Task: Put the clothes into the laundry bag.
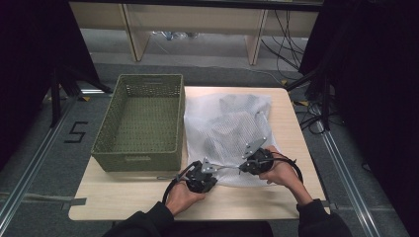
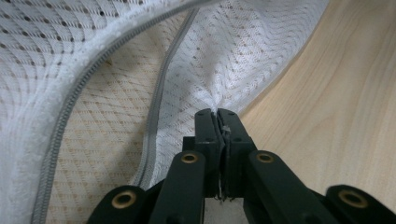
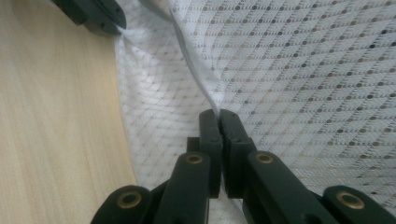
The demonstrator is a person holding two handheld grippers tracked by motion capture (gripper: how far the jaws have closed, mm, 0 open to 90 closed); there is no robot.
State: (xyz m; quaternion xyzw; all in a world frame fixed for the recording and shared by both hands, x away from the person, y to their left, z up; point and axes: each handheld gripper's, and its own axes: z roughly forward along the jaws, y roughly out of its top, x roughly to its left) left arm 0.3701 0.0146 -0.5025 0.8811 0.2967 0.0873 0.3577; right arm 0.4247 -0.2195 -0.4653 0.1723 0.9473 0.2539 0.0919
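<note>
A white mesh laundry bag lies on the right half of the table, with greyish clothing showing through it. Its grey zipper stands unzipped, and the two tracks have parted. My left gripper is at the bag's near edge, shut on a pinch of mesh beside the zipper. A little to the right, my right gripper is shut on the mesh edge too. The strip of bag between the two grippers is pulled taut. The left gripper's jaw tip shows at the top left of the right gripper view.
An empty green woven basket stands on the left half of the light wooden table, right beside the bag. The person's hands and dark sleeves come in over the near edge. Cables and table legs lie on the floor beyond.
</note>
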